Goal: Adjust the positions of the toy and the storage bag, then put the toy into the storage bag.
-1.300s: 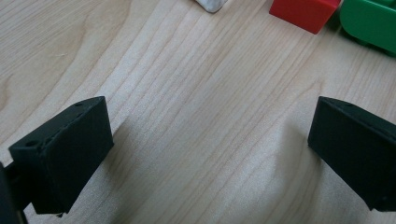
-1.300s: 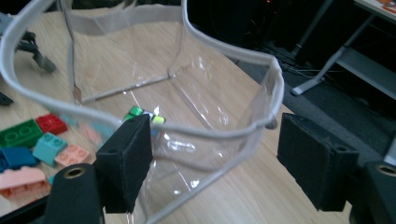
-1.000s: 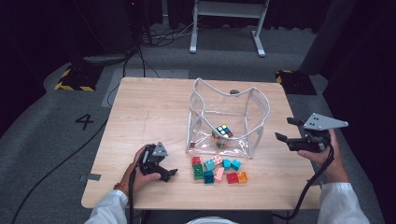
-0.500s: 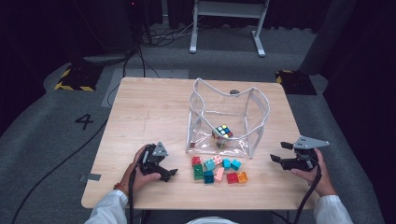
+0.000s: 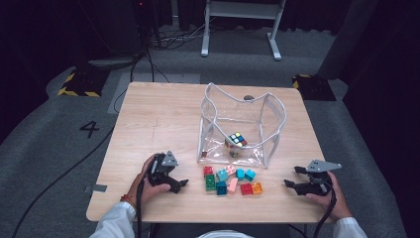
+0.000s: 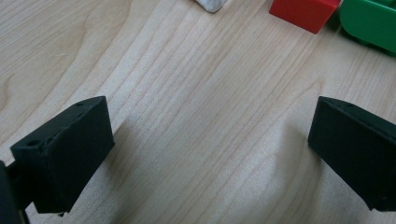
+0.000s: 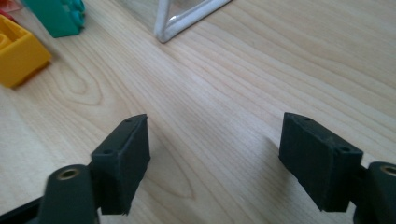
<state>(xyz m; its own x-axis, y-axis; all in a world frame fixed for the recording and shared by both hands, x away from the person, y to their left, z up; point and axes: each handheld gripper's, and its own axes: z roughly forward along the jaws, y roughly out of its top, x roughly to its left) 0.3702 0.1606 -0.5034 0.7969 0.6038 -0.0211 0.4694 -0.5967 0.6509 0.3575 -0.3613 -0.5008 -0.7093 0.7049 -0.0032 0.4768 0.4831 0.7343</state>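
Right gripper (image 5: pixel 293 177) lowered to table (image 5: pixel 163 114), jaws apart.

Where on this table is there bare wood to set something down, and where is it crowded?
Free: the table's whole left half, from far edge to the left tool, and the strip between the orange block and right tool. Crowded: the clear bag and the blocks along its near side.

Nine toy blocks (image 5: pixel 232 179), one puzzle cube (image 5: pixel 236 141), one clear bag (image 5: pixel 241 126), two hand-held grippers (image 5: pixel 181 185)
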